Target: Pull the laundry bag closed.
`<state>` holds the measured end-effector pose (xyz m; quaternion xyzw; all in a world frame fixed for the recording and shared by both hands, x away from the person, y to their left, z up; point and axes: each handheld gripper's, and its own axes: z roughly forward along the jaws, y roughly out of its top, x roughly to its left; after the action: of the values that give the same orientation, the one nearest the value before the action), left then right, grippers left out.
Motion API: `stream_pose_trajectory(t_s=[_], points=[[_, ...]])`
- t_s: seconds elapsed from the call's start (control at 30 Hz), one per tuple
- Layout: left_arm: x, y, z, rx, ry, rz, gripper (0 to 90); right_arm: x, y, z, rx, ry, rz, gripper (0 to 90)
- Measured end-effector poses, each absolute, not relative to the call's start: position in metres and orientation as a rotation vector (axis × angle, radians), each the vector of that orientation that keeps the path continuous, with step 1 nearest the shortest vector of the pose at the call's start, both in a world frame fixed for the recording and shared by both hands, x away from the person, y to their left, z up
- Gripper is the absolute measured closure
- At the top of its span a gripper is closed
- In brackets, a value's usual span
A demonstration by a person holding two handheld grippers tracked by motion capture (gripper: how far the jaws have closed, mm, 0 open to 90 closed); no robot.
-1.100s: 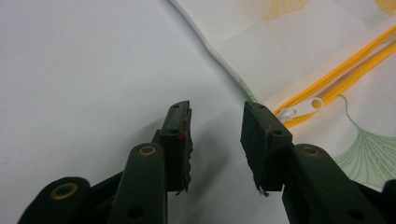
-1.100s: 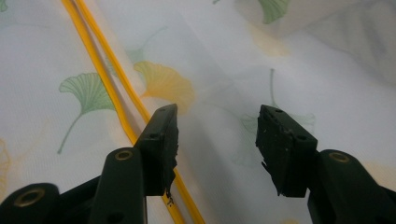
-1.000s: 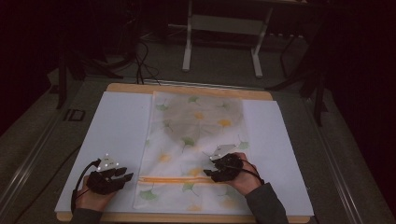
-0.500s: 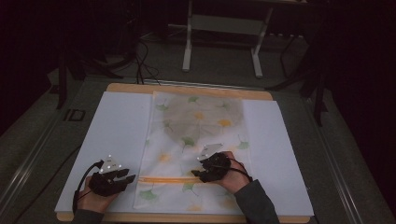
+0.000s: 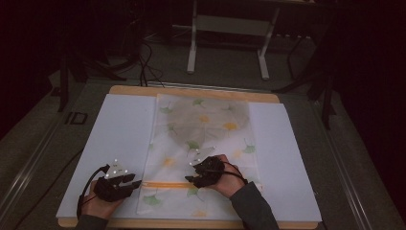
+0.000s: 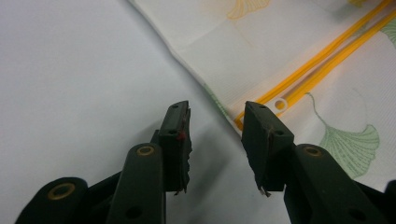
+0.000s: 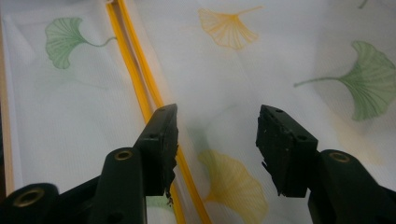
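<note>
Your left gripper [image 5: 135, 183] sits in the lower left of the high view, resting on the white sheet [image 5: 115, 129] that covers the table [image 5: 191, 91]. Its tips lie right at the left edge of the mesh bag [image 5: 206, 129]. In the left gripper view [image 6: 217, 135] its jaws are spread with nothing between the pads; through the gap you see bare white sheet [image 6: 70, 70] and the bag's hem [image 6: 210, 93]. The end of the orange zipper [image 6: 322, 58] and its small white ring [image 6: 280, 103] lie just past the tip of the right-hand jaw.

Your right gripper [image 5: 191, 179] is at lower centre of the high view, over the bag and pointing toward the frame's left, its tips near the orange zipper [image 5: 165, 184]. In the right gripper view [image 7: 217, 135] its jaws are also spread, gripping nothing. The zipper [image 7: 135, 70] runs from the upper left of that frame down past the left-hand jaw, and whether that jaw touches it you cannot tell. A yellow ginkgo leaf print [image 7: 233, 184] lies between the jaws on the fabric [image 7: 280, 60].

The bag lies flat in the middle of the sheet, its long side running away from you. It is white with green and yellow leaf prints, and a darker patch shows in its upper half.
</note>
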<state>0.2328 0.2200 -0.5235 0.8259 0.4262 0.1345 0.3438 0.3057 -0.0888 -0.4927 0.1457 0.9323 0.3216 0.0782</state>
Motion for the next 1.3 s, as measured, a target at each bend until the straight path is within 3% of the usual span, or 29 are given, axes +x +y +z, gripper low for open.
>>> stream_pose_trajectory(t_s=[1.3], points=[[0.236, 0.226, -0.520, 2.084, 1.118, 0.342, 61.5, 0.303, -0.030, -0.493, 0.220, 2.889, 0.970, 52.3]])
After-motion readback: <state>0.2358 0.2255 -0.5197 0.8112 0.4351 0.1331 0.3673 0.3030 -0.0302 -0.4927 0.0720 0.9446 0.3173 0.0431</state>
